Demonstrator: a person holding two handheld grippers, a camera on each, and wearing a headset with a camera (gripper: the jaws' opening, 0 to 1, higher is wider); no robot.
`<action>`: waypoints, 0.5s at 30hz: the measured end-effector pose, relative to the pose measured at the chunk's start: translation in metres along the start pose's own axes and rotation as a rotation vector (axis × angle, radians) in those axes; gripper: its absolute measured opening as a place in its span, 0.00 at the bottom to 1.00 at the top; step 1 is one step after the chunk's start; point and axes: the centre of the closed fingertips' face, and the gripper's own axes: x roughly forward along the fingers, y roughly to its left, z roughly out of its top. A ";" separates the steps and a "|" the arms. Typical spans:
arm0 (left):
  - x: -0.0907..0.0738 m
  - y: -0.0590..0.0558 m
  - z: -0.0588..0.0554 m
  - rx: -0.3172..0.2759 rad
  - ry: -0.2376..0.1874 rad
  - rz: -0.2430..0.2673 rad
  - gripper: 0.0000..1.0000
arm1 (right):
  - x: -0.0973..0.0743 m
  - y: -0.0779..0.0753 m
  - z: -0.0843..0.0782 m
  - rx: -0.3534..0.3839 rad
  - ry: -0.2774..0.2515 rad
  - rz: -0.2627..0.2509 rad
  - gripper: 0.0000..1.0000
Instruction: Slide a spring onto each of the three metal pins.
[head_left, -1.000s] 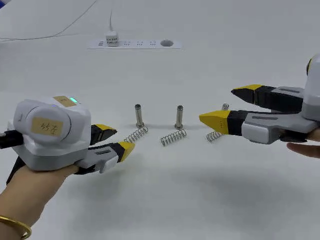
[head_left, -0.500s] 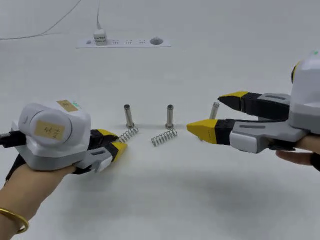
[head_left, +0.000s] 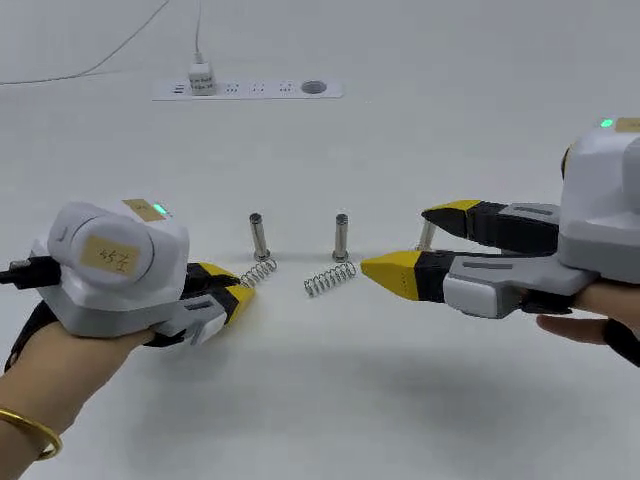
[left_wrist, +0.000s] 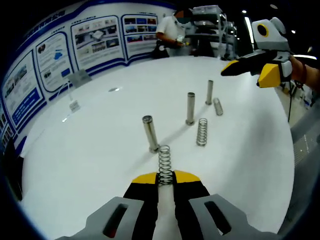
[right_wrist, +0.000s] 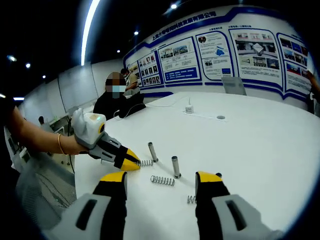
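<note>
Sticker (head_left: 110, 256) on left gripper (head_left: 238, 291) and wall posters (right_wrist: 215, 50) unreadable.

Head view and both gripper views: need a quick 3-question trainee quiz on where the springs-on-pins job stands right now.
1. True or false: all three pins stand upright with no spring on any of them.
2. Pick one. The left gripper is: A) shut on the end of the spring nearest it; B) shut on a pin; C) open and holding nothing.
3. Fill in: the right gripper has its jaws ____ and holds nothing.

Key: 1 true; 2 A; 3 open.
</note>
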 end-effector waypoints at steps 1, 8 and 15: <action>-0.003 -0.002 0.004 -0.015 -0.034 0.002 0.10 | 0.000 0.000 0.000 0.000 -0.004 -0.001 0.56; -0.024 -0.009 0.020 -0.094 -0.117 0.008 0.10 | -0.002 0.007 0.005 0.023 -0.020 0.023 0.54; -0.046 -0.021 0.047 -0.205 -0.243 -0.018 0.10 | -0.001 0.018 0.015 0.059 -0.052 0.055 0.51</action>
